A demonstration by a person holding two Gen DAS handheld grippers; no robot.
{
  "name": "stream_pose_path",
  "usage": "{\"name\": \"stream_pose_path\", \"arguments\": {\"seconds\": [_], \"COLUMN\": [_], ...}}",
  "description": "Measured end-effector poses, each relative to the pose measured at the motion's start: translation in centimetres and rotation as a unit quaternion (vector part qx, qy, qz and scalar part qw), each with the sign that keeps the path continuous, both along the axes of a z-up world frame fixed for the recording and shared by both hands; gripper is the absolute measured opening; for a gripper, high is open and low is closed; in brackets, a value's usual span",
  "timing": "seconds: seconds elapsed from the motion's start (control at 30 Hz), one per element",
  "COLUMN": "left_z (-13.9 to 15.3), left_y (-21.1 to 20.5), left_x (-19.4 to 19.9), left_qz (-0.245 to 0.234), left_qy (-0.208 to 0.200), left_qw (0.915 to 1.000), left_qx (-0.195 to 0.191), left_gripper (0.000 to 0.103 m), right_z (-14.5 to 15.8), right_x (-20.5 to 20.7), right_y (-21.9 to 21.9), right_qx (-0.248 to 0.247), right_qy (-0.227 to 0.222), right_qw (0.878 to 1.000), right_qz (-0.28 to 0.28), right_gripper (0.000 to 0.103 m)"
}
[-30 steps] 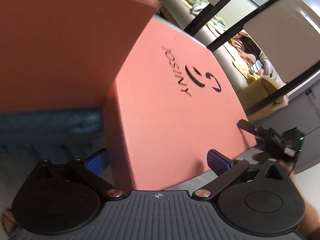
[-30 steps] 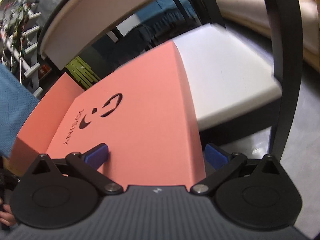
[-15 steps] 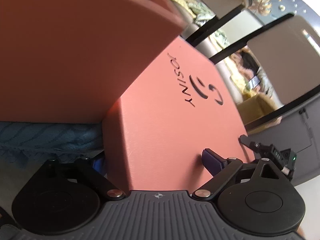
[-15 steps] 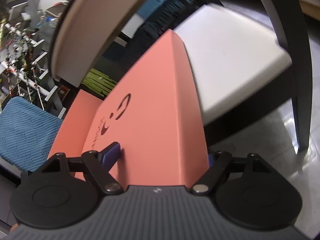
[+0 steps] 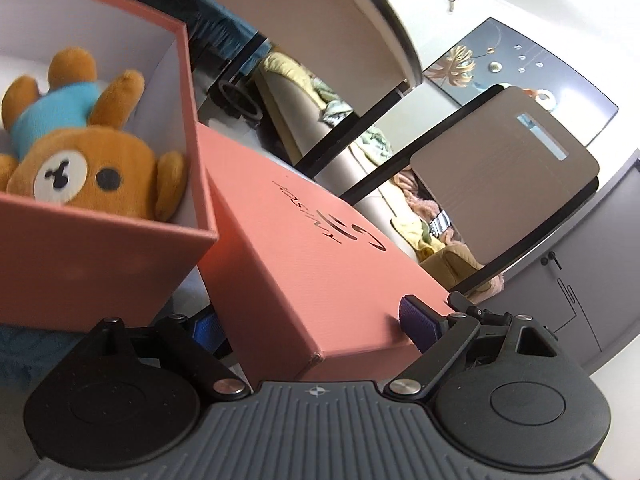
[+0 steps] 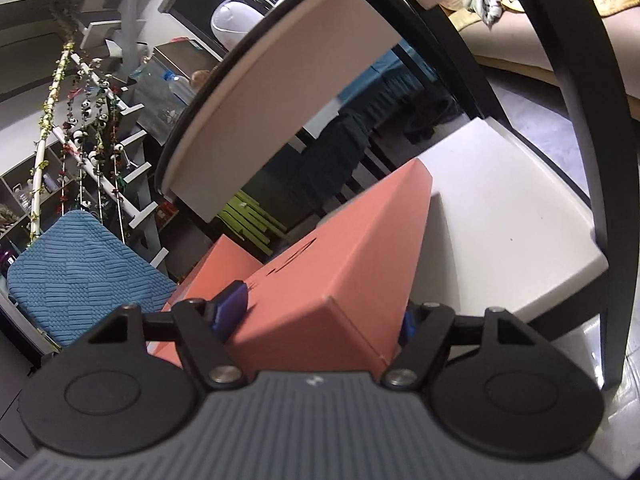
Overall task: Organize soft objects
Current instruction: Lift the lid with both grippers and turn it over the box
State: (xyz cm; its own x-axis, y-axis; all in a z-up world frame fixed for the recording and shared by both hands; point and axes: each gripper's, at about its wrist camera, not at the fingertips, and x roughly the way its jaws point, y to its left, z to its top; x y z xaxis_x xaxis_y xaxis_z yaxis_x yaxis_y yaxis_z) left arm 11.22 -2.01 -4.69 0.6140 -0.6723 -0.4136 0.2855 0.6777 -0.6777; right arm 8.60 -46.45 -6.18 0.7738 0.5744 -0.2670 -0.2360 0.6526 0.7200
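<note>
A salmon box lid (image 5: 320, 240) with a cut-out logo hangs tilted in the air, held at both ends. My left gripper (image 5: 312, 322) is shut on its near edge, and my right gripper (image 6: 320, 316) is shut on the opposite end of the lid (image 6: 352, 248). To the upper left in the left wrist view stands the open salmon box (image 5: 100, 256). A brown plush bear (image 5: 92, 168) in a blue top lies inside it. In the right wrist view the box (image 6: 224, 264) shows only as a wall behind the lid.
A white chair seat (image 6: 500, 220) lies under the lid, with black chair legs (image 6: 600, 160) at the right. A round table edge (image 6: 280, 80) hangs overhead. A blue knitted cushion (image 6: 80, 272) sits at the left. A sofa with clothes (image 5: 420, 232) is behind.
Both grippers have shut on the lid and raised it off the seat. The left view has risen above the box rim, so the bear inside now shows.
</note>
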Motion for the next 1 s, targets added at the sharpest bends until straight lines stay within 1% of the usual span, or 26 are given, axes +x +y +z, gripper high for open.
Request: {"name": "stream_pose_path", "arguments": {"seconds": [0.17, 0.37, 0.63, 0.77, 0.83, 1.0], "left_z": [1.3, 2.9, 4.7, 5.2, 5.7, 5.7], "left_y": [0.3, 1.6, 5.2, 7.2, 7.6, 9.9], "left_x": [-0.9, -2.2, -4.7, -5.7, -5.6, -6.4], "left_qz": [0.0, 0.01, 0.031, 0.049, 0.06, 0.091], "left_qy": [-0.024, -0.064, -0.108, -0.122, -0.128, -0.13], "left_qw": [0.9997, 0.9979, 0.9937, 0.9913, 0.99, 0.9873], "left_qx": [-0.001, -0.004, -0.008, -0.007, -0.006, -0.005], "left_gripper": [0.091, 0.091, 0.091, 0.091, 0.091, 0.091], "right_z": [0.9, 2.7, 4.7, 5.4, 5.6, 5.9], "right_x": [-0.4, -1.4, -0.9, 0.0, 0.5, 1.7], "right_y": [0.2, 1.0, 3.3, 5.2, 6.1, 8.9], "right_qx": [0.002, -0.003, -0.001, 0.001, 0.002, 0.005], "right_qy": [-0.02, -0.07, -0.111, -0.118, -0.118, -0.119], "right_qw": [1.0, 0.997, 0.994, 0.993, 0.993, 0.992], "right_qz": [-0.004, -0.013, -0.004, 0.009, 0.016, 0.042], "right_gripper": [0.073, 0.073, 0.073, 0.073, 0.073, 0.073]}}
